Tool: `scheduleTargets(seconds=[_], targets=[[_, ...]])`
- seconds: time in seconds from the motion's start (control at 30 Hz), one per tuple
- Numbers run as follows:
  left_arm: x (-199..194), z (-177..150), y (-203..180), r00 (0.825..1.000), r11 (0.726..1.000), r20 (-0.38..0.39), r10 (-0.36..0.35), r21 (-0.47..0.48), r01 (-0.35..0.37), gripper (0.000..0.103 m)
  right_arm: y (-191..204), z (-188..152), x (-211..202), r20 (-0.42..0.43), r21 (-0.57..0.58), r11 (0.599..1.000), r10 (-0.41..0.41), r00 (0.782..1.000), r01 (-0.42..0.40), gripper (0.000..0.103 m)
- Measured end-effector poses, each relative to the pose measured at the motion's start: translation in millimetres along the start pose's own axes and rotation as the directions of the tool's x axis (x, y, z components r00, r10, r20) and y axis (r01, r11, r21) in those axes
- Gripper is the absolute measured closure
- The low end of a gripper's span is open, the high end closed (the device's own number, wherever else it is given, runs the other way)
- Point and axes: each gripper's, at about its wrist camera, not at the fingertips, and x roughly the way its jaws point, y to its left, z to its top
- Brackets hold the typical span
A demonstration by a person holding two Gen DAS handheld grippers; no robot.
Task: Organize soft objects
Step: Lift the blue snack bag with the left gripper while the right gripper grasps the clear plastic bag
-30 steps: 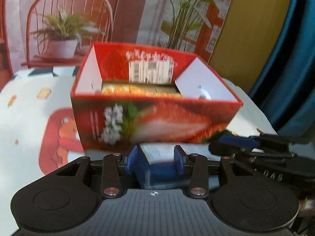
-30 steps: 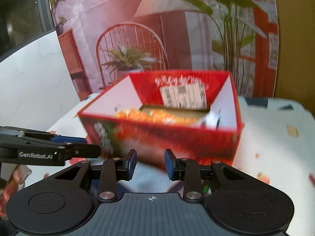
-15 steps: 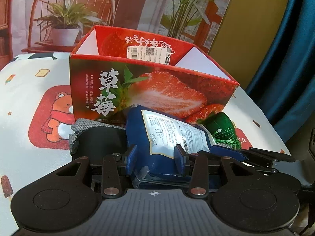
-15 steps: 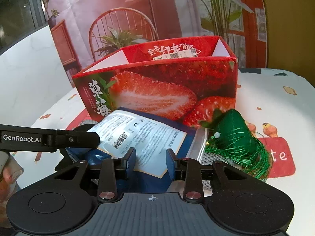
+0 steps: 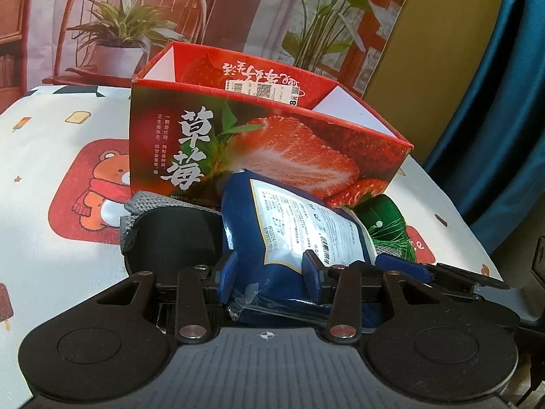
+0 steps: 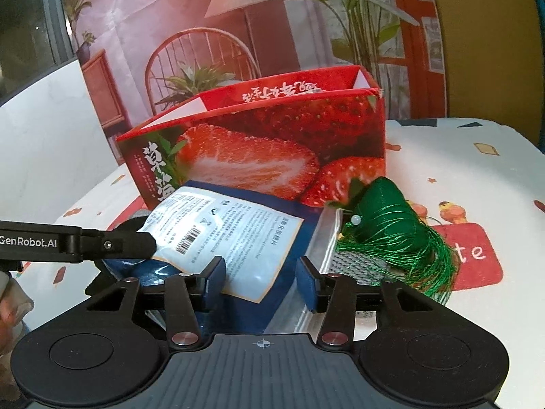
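Nearest, the left gripper (image 5: 275, 270) has its blue fingers spread either side of the near end of a blue pouch (image 5: 289, 225); whether the pads press it cannot be told. The right gripper (image 6: 261, 281) is likewise spread around the same pouch's (image 6: 238, 238) near right corner, and its grip cannot be judged either. The pouch lies label-up on the table (image 5: 44, 177), sloping up toward the strawberry box (image 5: 259, 150), its far end against the box front.

Only the left wrist view shows a black round soft piece (image 5: 173, 235) with a grey knitted band (image 5: 150, 202), just left of the pouch and partly under it. Just right of the pouch, a green tasselled sachet (image 6: 385, 228) sits on a grey mesh piece (image 6: 357, 264) close to the box's (image 6: 265, 156) right front corner.

Left of the pile, open tablecloth runs out to the table's left edge; right of the sachet, the right wrist view shows bare cloth (image 6: 477, 184) out to the far right edge.

The box stands open-topped near the table's back edge; its contents are hidden from both views.
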Motion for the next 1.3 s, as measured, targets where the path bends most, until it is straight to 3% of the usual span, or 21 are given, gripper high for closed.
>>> scheduleTargets(seconds=[0.23, 0.47, 0.6, 0.77, 1.0, 1.3], targets=[[-0.7, -1.9, 3.3, 1.0, 1.0, 0.004, -0.005, -0.003, 0.005, 0.058, -6.5, -1.1, 1.1, 0.003, 0.032, 0.999, -0.034, 0.999, 0.034, 0.041], [-2.2, -2.3, 1.7, 1.0, 1.0, 0.008, 0.001, 0.016, -0.002, 0.058, -14.7, -2.5, 4.3, -0.015, 0.09, 0.996, -0.015, 1.0, 0.016, 0.039], [-4.2, -2.1, -0.4, 1.0, 1.0, 0.009, 0.005, 0.028, -0.005, 0.06, -15.6, 0.2, 4.5, -0.022, 0.113, 0.994, 0.008, 1.0, -0.005, 0.042], [-7.9, -2.2, -4.6, 1.0, 0.998, 0.015, 0.01, 0.065, -0.011, 0.066, -13.9, 6.0, -0.3, -0.003, 0.113, 0.993, 0.019, 1.0, -0.019, 0.053], [-8.0, -3.0, -2.6, 1.0, 0.999, 0.011, 0.004, 0.052, -0.005, 0.067, -10.0, 9.9, -6.9, 0.021, 0.093, 0.995, 0.027, 0.999, -0.029, 0.066], [-6.3, -4.2, 3.1, 1.0, 1.0, 0.001, -0.009, 0.017, 0.009, 0.067, -12.3, 7.2, -11.0, 0.039, 0.1, 0.994, 0.031, 0.999, -0.035, 0.069]])
